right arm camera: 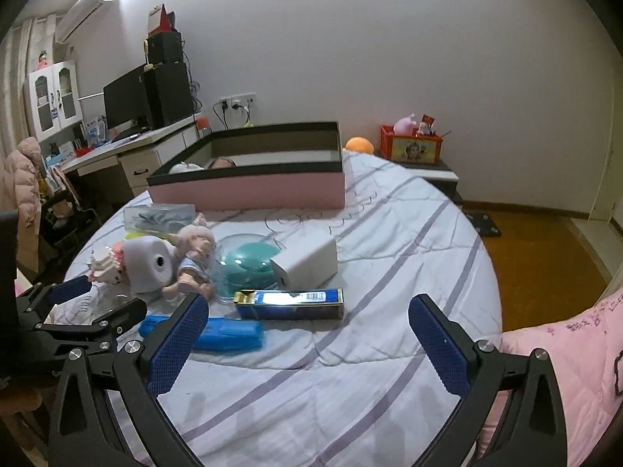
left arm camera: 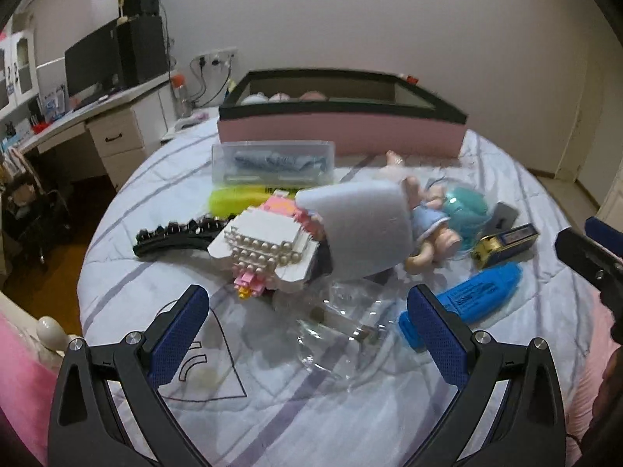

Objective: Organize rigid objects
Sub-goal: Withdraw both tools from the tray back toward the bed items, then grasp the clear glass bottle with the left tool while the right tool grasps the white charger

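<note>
Both tools empty with jaws wide, left tool [left arm camera: 307,334] hovers just short of the toy pile on the bed [left arm camera: 272,408], nearest the block figure [left arm camera: 264,245] dead ahead, pink box [left arm camera: 342,132] beyond, right tool [right arm camera: 307,334] off right.

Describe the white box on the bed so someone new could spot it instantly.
Start at the big pink box with the dark rim at the far side of the bed. Just in front of it, right of the toy pile, sits the white box, behind the long blue-and-gold box. It is the only plain white, smooth, rounded-edged block there.
</note>
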A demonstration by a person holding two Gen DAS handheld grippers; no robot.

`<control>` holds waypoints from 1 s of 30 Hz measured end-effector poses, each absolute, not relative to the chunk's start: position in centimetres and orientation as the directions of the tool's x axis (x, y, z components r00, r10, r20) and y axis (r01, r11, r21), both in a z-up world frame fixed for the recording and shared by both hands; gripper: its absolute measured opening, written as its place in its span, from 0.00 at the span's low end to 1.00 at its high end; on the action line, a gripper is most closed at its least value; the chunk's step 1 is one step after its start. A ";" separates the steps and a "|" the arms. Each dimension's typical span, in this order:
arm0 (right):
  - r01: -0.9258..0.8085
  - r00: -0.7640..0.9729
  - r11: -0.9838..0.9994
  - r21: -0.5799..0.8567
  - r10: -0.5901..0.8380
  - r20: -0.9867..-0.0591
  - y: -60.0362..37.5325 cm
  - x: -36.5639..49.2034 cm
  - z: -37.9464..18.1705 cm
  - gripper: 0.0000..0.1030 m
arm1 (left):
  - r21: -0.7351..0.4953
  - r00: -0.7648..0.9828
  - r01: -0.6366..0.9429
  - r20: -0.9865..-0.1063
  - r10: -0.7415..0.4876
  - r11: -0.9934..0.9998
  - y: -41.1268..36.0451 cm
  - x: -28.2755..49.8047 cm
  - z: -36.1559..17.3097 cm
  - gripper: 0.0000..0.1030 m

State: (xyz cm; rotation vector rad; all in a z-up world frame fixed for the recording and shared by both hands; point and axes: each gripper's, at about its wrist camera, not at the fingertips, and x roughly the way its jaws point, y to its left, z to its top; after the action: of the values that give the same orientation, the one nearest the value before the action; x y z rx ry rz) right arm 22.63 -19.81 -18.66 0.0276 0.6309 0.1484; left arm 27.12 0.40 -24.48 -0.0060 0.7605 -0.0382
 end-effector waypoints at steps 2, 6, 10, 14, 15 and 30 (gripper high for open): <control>-0.127 0.790 0.989 0.082 0.150 -0.595 -20.0 23.1 -19.0 1.00 | -0.058 0.721 0.023 -0.690 -0.057 0.998 1.2 27.2 -24.5 0.93; -0.124 0.782 0.987 0.102 0.160 -0.602 -20.5 24.1 -19.3 1.00 | -0.102 0.725 0.061 -0.680 -0.115 0.993 2.4 26.5 -24.2 0.83; -0.122 0.770 0.987 0.108 0.163 -0.616 -20.3 25.7 -19.6 1.00 | -0.120 0.701 0.122 -0.692 -0.171 0.985 2.5 25.8 -24.1 0.63; -0.104 0.751 0.990 0.093 0.140 -0.646 -20.1 27.8 -20.1 1.00 | -0.105 0.690 0.156 -0.700 -0.184 0.982 2.3 25.4 -23.9 0.56; -0.096 0.737 0.992 0.081 0.126 -0.664 -20.0 28.5 -20.5 1.00 | -0.102 0.690 0.156 -0.700 -0.182 0.982 2.4 25.4 -23.9 0.56; -0.151 0.653 0.981 0.119 0.189 -0.734 -20.1 32.1 -22.0 0.55 | -0.115 0.682 0.124 -0.711 -0.169 0.986 4.3 25.4 -24.4 0.58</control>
State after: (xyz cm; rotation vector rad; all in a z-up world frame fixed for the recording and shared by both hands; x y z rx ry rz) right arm 32.14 -20.05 -21.96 0.0490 0.8381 0.1928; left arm 25.40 4.32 -24.43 -0.0593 0.8035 -0.1646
